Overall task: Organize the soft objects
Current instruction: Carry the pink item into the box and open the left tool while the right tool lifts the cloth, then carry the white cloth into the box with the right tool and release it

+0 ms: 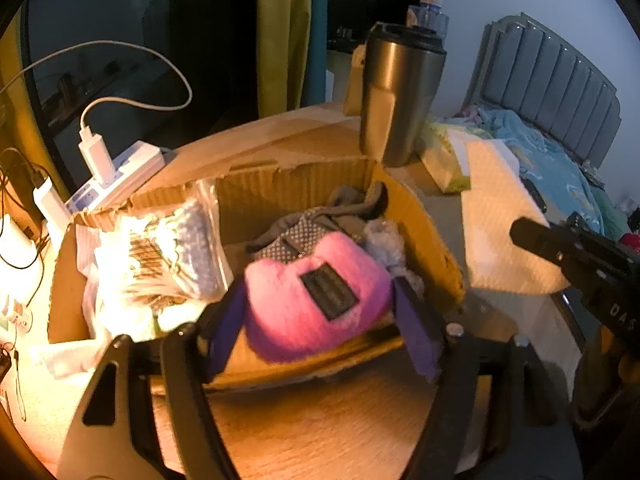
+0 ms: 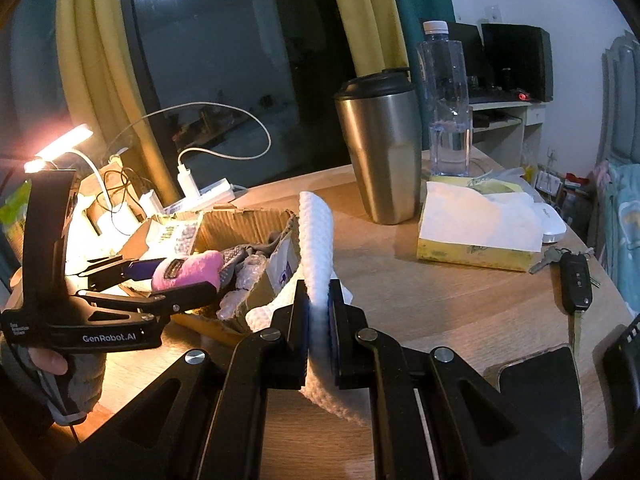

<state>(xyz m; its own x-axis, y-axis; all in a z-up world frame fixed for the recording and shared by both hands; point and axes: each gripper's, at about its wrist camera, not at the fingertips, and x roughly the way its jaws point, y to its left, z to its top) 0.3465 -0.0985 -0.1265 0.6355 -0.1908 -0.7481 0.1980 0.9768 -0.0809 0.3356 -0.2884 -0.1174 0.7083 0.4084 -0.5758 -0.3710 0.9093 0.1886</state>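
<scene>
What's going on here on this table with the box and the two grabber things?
A person is tidying soft items into a torn cardboard box on the wooden table, working a hand-held gripper in each hand. The left gripper has a fluffy pink item between its fingers, just over the box's near edge; whether the pads press on it is unclear. The right gripper is shut on a white textured cloth beside the box. Grey fabric already lies in the box.
</scene>
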